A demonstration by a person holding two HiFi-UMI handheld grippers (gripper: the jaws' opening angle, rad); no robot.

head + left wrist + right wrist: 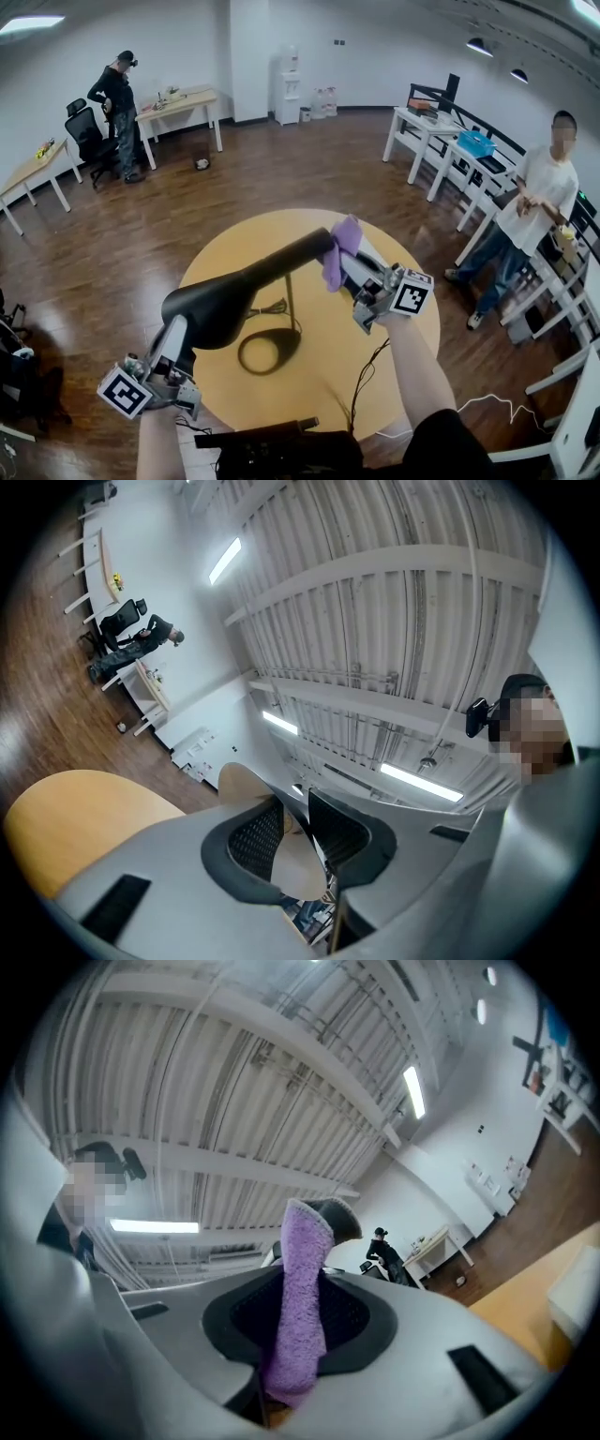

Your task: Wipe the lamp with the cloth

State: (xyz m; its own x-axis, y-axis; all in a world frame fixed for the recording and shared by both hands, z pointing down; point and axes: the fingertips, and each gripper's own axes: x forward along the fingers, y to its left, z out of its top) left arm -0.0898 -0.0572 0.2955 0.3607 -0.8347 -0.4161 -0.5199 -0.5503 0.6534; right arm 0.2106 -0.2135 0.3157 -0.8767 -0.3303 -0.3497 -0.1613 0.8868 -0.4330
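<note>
Round yellow table (403, 347) on a wood floor (122, 234), with the black lamp (214, 305) over it: ring base (270, 350) flat on the tabletop near the middle, thin post up from it, long arm slanting from the broad head at near left to its tip at far right

Left gripper (181, 328) at near left, just under the head, jaws narrow and clamped on the head's thin rim. From the left gripper view, pale inner face of the head pinched between the two dark pads (251, 841)

Right gripper (352, 270) to the right, past the middle of the table, jaws tight on the purple cloth (339, 246). Cloth touching the arm's far tip, folded over it and hanging down its near side. From the right gripper view, cloth upright between the jaws, dark lamp tip just behind its top edge

Black cable (367, 375) trailing across the near side of the table

Well apart from the table: person in dark clothes (119, 108) beside a desk (183, 101) at far left, person in a white shirt (539, 202) by white tables (441, 141) at the right
</note>
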